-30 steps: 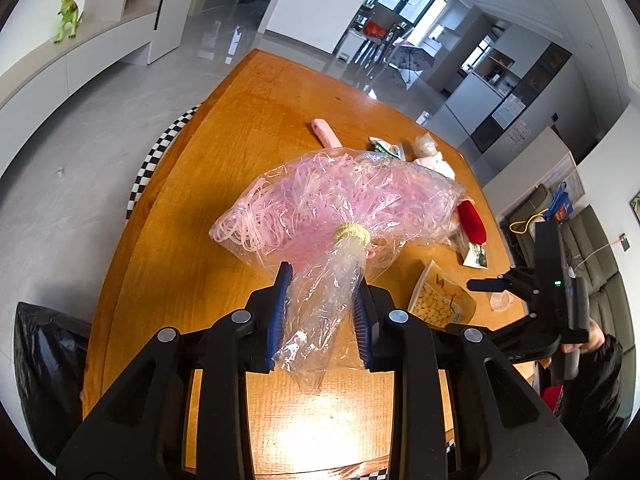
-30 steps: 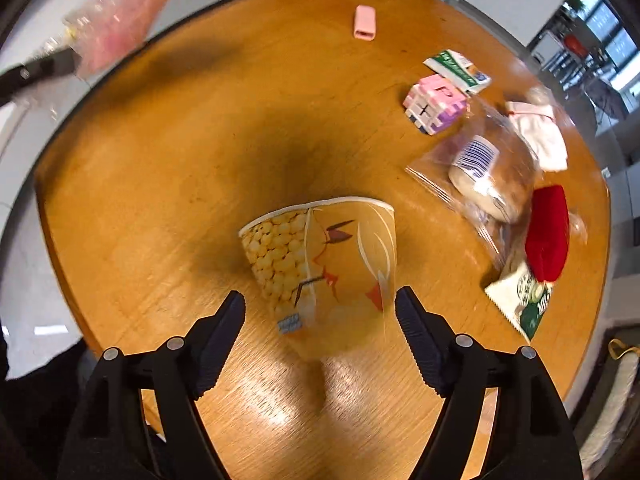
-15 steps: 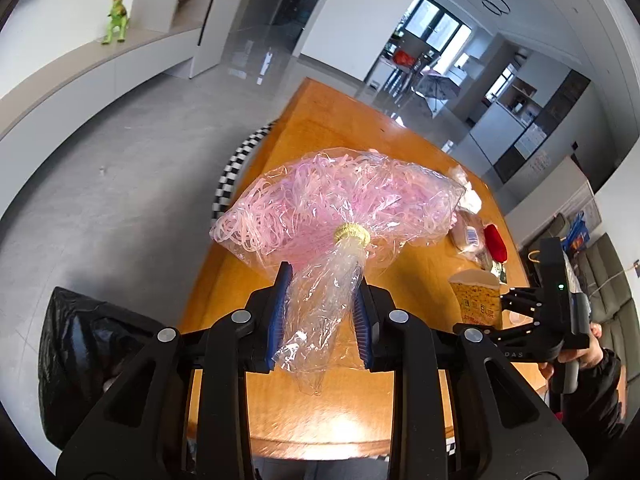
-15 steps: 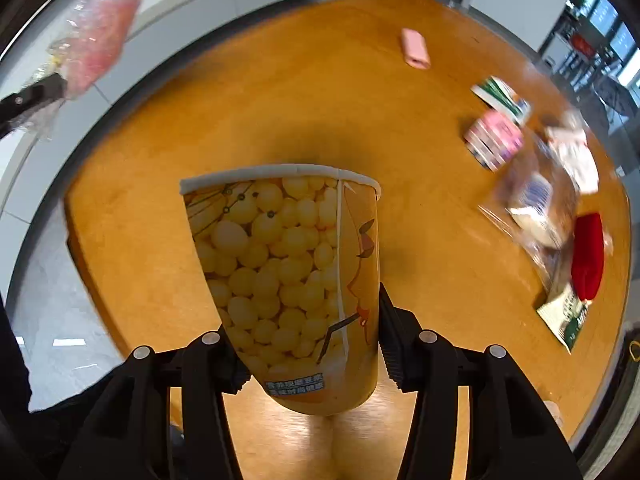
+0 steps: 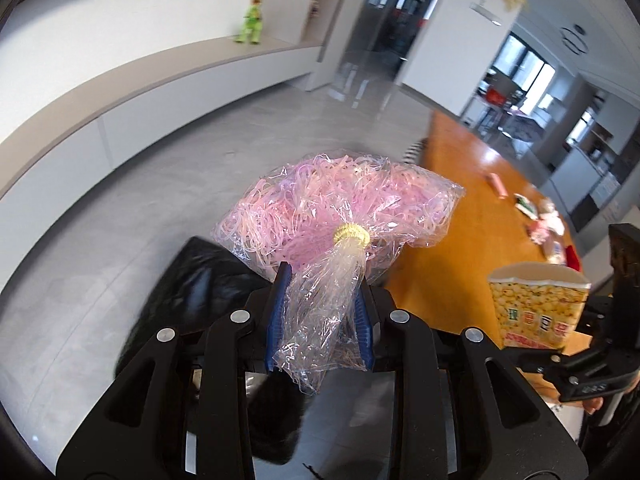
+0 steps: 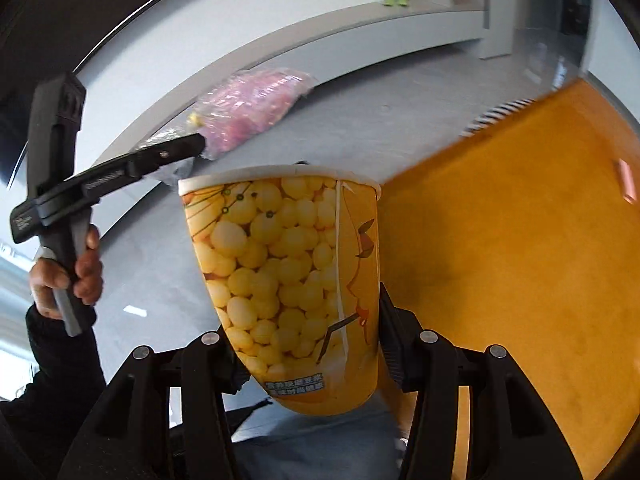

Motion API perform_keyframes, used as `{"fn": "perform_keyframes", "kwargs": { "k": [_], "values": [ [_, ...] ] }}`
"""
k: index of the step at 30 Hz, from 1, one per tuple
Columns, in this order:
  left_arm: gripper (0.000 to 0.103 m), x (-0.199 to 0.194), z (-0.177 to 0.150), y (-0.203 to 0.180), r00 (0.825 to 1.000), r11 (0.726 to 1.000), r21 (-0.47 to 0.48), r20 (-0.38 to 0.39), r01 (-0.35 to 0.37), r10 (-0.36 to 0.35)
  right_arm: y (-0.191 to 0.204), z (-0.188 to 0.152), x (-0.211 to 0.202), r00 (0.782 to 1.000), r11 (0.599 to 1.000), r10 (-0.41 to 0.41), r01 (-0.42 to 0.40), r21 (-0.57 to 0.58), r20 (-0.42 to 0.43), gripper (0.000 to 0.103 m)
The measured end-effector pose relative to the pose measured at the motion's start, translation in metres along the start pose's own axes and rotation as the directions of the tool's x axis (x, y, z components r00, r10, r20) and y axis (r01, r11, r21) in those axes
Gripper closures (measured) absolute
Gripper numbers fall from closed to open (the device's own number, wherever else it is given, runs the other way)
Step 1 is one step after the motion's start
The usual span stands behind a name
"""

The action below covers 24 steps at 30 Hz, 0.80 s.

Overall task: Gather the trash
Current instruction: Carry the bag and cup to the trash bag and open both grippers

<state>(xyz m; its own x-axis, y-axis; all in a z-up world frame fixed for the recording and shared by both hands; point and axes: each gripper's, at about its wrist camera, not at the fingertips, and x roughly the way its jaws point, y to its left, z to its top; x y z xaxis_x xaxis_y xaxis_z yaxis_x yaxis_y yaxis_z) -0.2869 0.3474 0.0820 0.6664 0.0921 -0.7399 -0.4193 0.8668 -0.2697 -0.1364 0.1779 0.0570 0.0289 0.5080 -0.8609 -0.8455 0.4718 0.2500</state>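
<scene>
A black trash bag (image 5: pixel 192 280) is seen on the grey floor at left. Above it, a clear plastic bag (image 5: pixel 340 216) stuffed with pink shreds and tied with a yellow band is clamped by the left gripper (image 5: pixel 320 320). A crumpled popcorn cup (image 6: pixel 292 280) is gripped by the right gripper (image 6: pixel 308 344) beside the wooden table (image 6: pixel 520 240).
</scene>
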Motion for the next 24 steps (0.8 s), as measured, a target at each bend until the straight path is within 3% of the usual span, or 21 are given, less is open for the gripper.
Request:
{"fn": "perform_keyframes", "kwargs": {
  "k": [7, 10, 11, 12, 13, 14, 19, 24],
  "values": [
    [0.074, -0.004, -0.027, 0.069, 0.995, 0.988, -0.122, -0.022, -0.094, 0.092, 0.049, 0.019, 0.053, 0.996, 0.996, 0.065, -0.068, -0.056, -0.059, 0.05],
    [0.073, 0.005, -0.039, 0.094, 0.99, 0.975, -0.173, -0.057, -0.138, 0.13, 0.05, 0.036, 0.081, 0.996, 0.998, 0.043, -0.047, -0.046, -0.083, 0.049],
    [0.07, 0.008, -0.042, 0.101, 0.988, 0.971, -0.189, -0.068, -0.148, 0.137, 0.053, 0.042, 0.089, 0.996, 0.998, 0.038, -0.041, -0.042, -0.08, 0.044],
    [0.052, 0.011, -0.046, 0.107, 0.987, 0.966, -0.207, -0.078, -0.155, 0.142, 0.056, 0.047, 0.097, 0.996, 0.999, 0.023, -0.026, -0.039, -0.081, 0.031],
    [0.016, 0.012, -0.047, 0.111, 0.986, 0.96, -0.227, -0.08, -0.163, 0.149, 0.058, 0.051, 0.105, 0.996, 0.999, -0.007, 0.004, -0.037, -0.09, 0.028],
    [0.006, 0.012, -0.048, 0.115, 0.984, 0.952, -0.249, -0.076, -0.176, 0.162, 0.066, 0.049, 0.108, 0.996, 0.999, -0.023, 0.02, -0.032, -0.088, 0.027],
    [0.006, 0.001, -0.04, 0.116, 0.975, 0.934, -0.283, -0.025, -0.218, 0.22, 0.066, 0.048, 0.107, 0.996, 0.999, 0.007, -0.01, -0.034, -0.085, 0.027],
    [0.006, 0.001, -0.03, 0.1, 0.983, 0.95, -0.253, -0.011, -0.182, 0.185, 0.07, 0.037, 0.086, 0.999, 0.998, -0.007, 0.005, -0.056, -0.034, 0.027]
  ]
}}
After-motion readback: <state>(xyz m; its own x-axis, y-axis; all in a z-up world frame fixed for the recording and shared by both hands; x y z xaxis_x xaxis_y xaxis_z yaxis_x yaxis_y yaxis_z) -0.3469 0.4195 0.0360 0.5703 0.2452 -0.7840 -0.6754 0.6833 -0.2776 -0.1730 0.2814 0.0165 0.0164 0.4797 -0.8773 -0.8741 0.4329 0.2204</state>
